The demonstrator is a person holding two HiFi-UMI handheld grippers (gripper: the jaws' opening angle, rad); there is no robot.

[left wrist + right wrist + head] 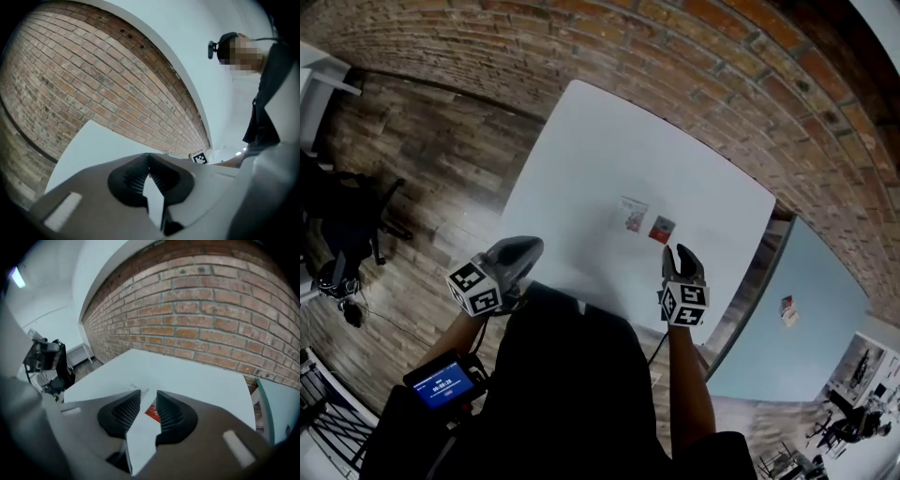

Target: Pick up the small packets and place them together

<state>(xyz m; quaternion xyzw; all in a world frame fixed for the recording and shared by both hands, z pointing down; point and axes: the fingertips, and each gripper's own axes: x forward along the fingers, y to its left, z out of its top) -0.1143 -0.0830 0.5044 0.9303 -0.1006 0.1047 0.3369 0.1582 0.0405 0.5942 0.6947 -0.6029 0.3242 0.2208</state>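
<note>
While my left gripper [532,247] hangs by the near left corner of the white table [581,159], its jaws are pressed together at the tips with nothing between them. Its own view shows the ribbed pads [136,180] meeting in a point, with only bare table and the brick wall [93,93] beyond. Its marker cube [475,287] sits toward me, above the wooden floor [422,178], and a small device with a blue screen [442,383] shows lower down at my left side. Further right, near the middle of the table, lie the two small packets: a pale packet [634,214] with reddish print, and just to its right and slightly nearer to me a red packet [662,229]. They sit just beside each other, flat on the table; whether their edges touch I cannot tell. Neither gripper is in contact with them. My right gripper [682,253] is just on the near side of the red packet, above the table and pointing down toward it. Its jaws stand apart and hold nothing — through the gap between them, in the right gripper view, I see the red packet [152,412] lying on the table beyond the pads [169,414], not pinched by them. Its marker cube [684,305] faces up at me near the table's front edge.
</note>
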